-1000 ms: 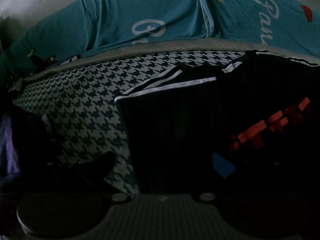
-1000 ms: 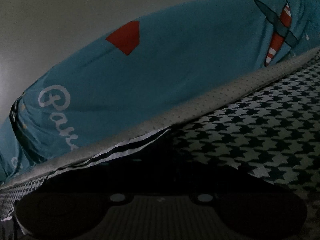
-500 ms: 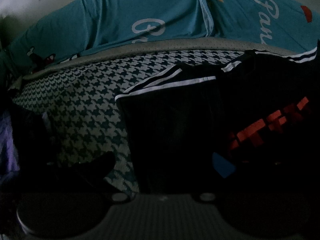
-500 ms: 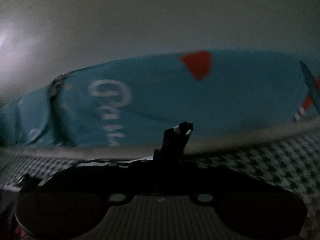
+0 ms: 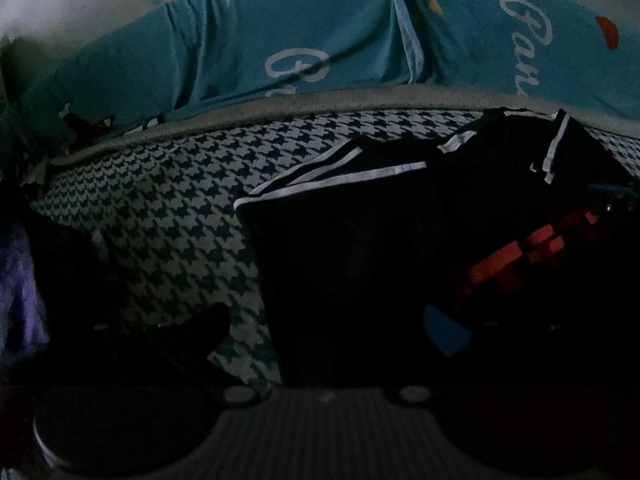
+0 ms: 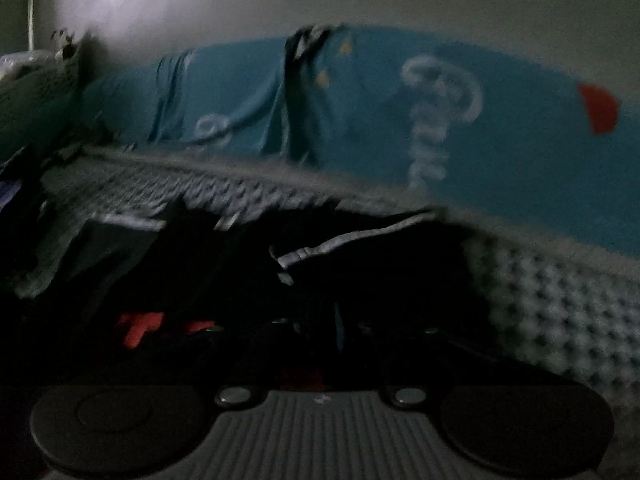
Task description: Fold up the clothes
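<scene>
Two tongs, left tongs gaping, right tongs just opening, pinching garment.

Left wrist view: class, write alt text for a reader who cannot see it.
A black garment with white stripes and red lettering lies on a blue-and-white houndstooth bedcover, dimly lit. Two turquoise pillows with white script lean against the pale wall behind. The left gripper's dark finger rests low over the cover.

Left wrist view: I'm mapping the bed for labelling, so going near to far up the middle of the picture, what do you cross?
Black garment with white stripes → houndstooth-patterned bedcover → grey dotted blanket edge → teal pillows with white script → pale wall.
</scene>
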{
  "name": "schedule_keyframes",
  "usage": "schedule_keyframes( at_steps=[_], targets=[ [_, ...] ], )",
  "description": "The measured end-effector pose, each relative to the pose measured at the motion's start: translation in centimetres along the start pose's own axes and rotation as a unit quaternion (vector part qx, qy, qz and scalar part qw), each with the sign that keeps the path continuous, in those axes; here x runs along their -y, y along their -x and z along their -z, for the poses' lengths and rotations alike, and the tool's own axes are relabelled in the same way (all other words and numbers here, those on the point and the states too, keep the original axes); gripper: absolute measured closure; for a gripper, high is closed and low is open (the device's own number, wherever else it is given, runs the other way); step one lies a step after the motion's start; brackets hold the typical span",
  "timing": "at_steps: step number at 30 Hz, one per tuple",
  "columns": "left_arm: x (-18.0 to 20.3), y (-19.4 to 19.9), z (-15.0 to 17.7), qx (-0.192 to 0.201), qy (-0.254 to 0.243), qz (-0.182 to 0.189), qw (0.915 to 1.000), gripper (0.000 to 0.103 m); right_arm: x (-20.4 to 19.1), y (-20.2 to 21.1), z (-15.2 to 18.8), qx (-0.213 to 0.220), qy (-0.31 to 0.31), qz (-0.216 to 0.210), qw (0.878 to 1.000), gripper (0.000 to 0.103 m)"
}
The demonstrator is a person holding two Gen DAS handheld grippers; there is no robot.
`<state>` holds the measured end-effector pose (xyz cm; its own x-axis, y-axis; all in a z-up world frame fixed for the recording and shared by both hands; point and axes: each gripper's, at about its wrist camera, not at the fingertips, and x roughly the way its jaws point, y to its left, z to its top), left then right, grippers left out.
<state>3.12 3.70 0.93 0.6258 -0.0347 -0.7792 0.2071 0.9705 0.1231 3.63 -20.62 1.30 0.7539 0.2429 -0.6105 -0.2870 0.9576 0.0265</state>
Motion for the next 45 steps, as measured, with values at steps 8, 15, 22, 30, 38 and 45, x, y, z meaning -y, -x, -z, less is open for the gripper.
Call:
schedule_keyframes(
  at_steps=[8,15,22,30,38,45],
  targets=[
    [-0.7,0.7,-0.4,0.014,0.007,-0.003,0.9999,0.000,2.2,4.0,-1.3,0.034,-0.064,0.021,0.997,0.084],
    [-0.8,0.9,-0.3,0.018,0.007,-0.011,0.9998,0.000,6.2,7.1,-0.6,0.052,-0.152,0.070,0.984,0.084],
    [-0.5,0.8,-0.1,0.017,0.000,-0.015,0.9997,0.000,7.6,6.9,0.6,0.048,-0.208,0.046,0.976,0.084],
    [-0.6,0.0,0.2,-0.006,0.000,-0.017,0.9998,0.000,5.8,4.4,2.1,-0.024,-0.159,0.035,0.986,0.084],
    [-1.8,-1.5,0.8,-0.042,0.039,0.008,0.9983,0.000,4.8,4.2,3.2,-0.038,-0.122,0.043,0.991,0.083],
    [-2.6,-0.8,0.7,-0.043,0.071,0.044,0.9956,0.000,4.9,4.7,2.3,-0.032,-0.132,0.030,0.990,0.082]
  ],
)
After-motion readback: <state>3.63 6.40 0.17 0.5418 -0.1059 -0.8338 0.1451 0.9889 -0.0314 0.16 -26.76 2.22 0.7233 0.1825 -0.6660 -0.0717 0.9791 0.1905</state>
